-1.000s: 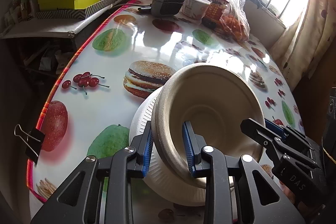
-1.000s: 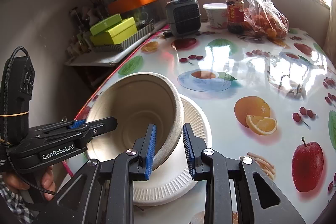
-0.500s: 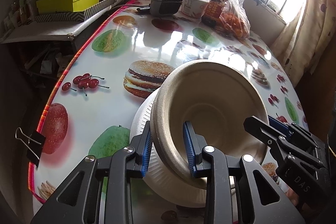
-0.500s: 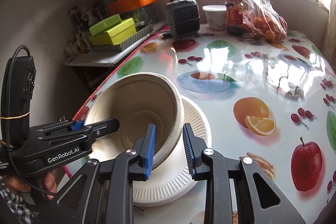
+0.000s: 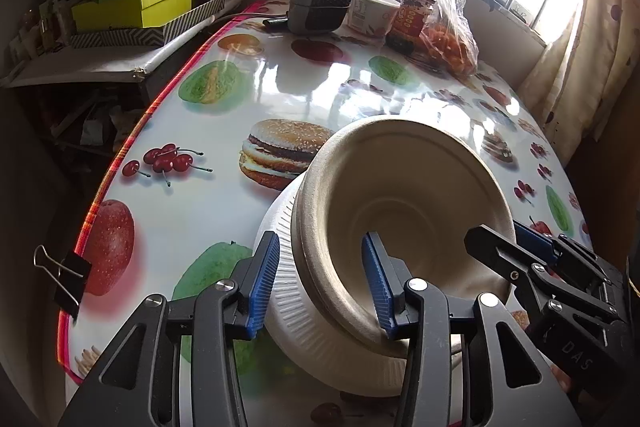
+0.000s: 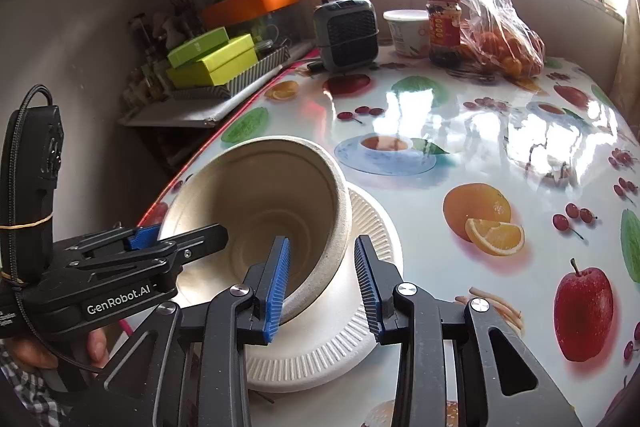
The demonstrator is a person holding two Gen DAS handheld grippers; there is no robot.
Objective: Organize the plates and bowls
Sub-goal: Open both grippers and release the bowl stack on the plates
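Note:
A beige paper bowl (image 5: 400,187) (image 6: 256,195) rests on a white ribbed paper plate (image 5: 304,327) (image 6: 320,355) near the table's front left edge. My left gripper (image 5: 320,283) (image 6: 180,233) straddles the bowl's near rim. Its jaws are opening, one pad inside the bowl and the other clear of the outer wall. My right gripper (image 6: 320,279) (image 5: 508,239) straddles the opposite rim. Its jaws are opening too, with a gap showing on both sides of the rim. Neither gripper's pads press on the bowl.
At the far end of the fruit-print table (image 6: 460,267) stand a grey heater (image 5: 324,3), a white tub (image 6: 406,31), a red jar (image 6: 442,27) and a bag of oranges (image 6: 504,47). A binder clip (image 5: 66,279) grips the left table edge. Green boxes (image 5: 136,1) lie on a side shelf.
Both grippers' jaws have widened and let go of the bowl's rim. The bowl has stayed on the plate and neither hand has moved.

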